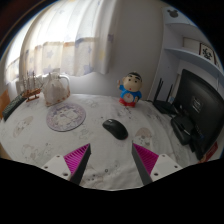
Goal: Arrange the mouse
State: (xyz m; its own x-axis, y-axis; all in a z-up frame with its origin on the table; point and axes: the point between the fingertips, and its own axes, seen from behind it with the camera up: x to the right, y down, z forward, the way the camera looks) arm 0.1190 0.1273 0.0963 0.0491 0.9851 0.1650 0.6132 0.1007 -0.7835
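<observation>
I'm holding my gripper (112, 160) wide open above the table (100, 140), nothing between the fingers, the magenta pads (78, 156) facing each other across a big gap.

The mouse (115, 128) is sitting on the table just ahead of the fingers, roughly at my 12 o'clock, well clear of both tips. It's black, and its long axis is running on a slant, from about 10 o'clock to 4 o'clock. Which end is the front I can't really tell from here.

Off at around 10 o'clock from the mouse there's a round plate (66, 116) lying flat, a fair bit apart from it. Further back at 10 o'clock a bag (55, 90) is standing by the curtain (80, 45). At about 1 o'clock, beyond the mouse, a little doll (130, 90) with a red top is standing upright. Over at 3 o'clock a dark monitor (200, 105) is sitting at the table's edge, with some black gear (186, 130) in front of it.
</observation>
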